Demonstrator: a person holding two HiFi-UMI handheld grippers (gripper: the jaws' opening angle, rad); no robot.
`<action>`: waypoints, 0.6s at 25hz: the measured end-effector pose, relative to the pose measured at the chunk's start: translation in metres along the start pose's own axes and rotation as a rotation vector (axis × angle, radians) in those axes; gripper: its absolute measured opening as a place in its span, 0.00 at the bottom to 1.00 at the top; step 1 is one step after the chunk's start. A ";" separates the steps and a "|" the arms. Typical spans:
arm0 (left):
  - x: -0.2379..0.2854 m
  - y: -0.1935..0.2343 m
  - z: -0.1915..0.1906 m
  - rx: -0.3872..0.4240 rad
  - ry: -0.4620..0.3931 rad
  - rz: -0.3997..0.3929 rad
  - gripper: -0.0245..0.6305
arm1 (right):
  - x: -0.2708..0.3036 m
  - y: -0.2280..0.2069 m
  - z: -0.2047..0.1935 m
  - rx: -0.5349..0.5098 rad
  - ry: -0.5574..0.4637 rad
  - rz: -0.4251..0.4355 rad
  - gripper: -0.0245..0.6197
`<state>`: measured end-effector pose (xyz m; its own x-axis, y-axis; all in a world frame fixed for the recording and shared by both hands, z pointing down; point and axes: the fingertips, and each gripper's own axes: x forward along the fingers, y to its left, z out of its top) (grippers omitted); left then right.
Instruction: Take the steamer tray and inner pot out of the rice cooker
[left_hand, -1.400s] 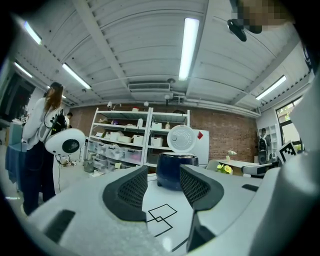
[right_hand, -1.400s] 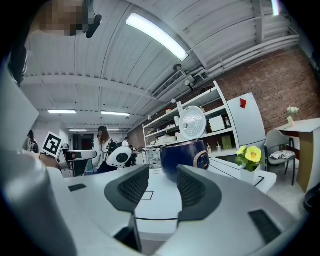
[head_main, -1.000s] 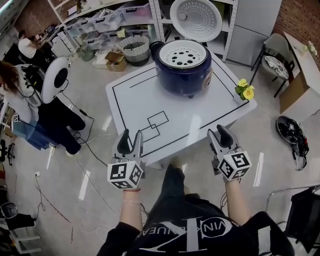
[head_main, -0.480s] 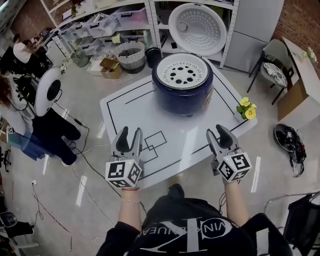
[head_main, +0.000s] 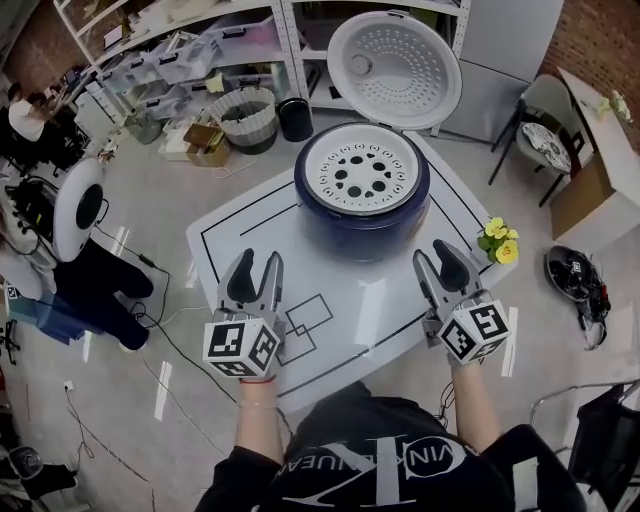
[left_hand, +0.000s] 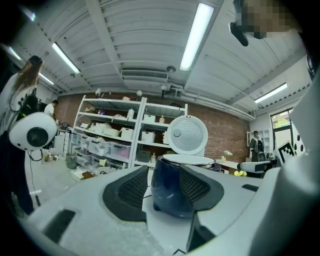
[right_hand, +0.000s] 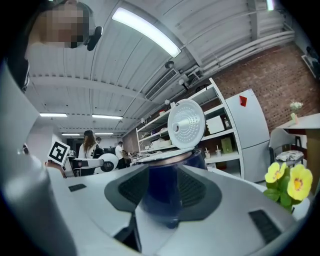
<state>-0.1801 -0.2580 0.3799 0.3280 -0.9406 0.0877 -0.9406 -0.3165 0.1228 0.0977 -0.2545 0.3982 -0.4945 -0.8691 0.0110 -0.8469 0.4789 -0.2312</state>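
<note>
White table (head_main: 240, 235) beneath open rice cooker (head_main: 362, 215)

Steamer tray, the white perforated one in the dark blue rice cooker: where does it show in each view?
Head view: white perforated steamer tray, upper centre, seated in the dark blue rice cooker.
Left gripper view: only its pale rim, at centre atop the cooker.
Right gripper view: a thin tilted pale edge, near centre.
Shared landmark: the raised white dimpled lid behind the cooker.
</note>
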 end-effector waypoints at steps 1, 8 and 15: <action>0.006 0.001 0.002 -0.003 0.006 -0.009 0.30 | 0.006 -0.001 0.004 -0.003 -0.007 0.003 0.28; 0.040 0.003 0.016 -0.048 0.005 -0.057 0.30 | 0.039 -0.011 0.028 -0.025 -0.022 0.004 0.28; 0.082 -0.006 0.022 -0.066 0.045 -0.070 0.30 | 0.092 -0.055 0.052 -0.055 0.089 -0.056 0.28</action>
<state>-0.1499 -0.3364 0.3644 0.3974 -0.9097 0.1208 -0.9081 -0.3708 0.1947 0.1094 -0.3673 0.3613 -0.4596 -0.8814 0.1090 -0.8818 0.4382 -0.1745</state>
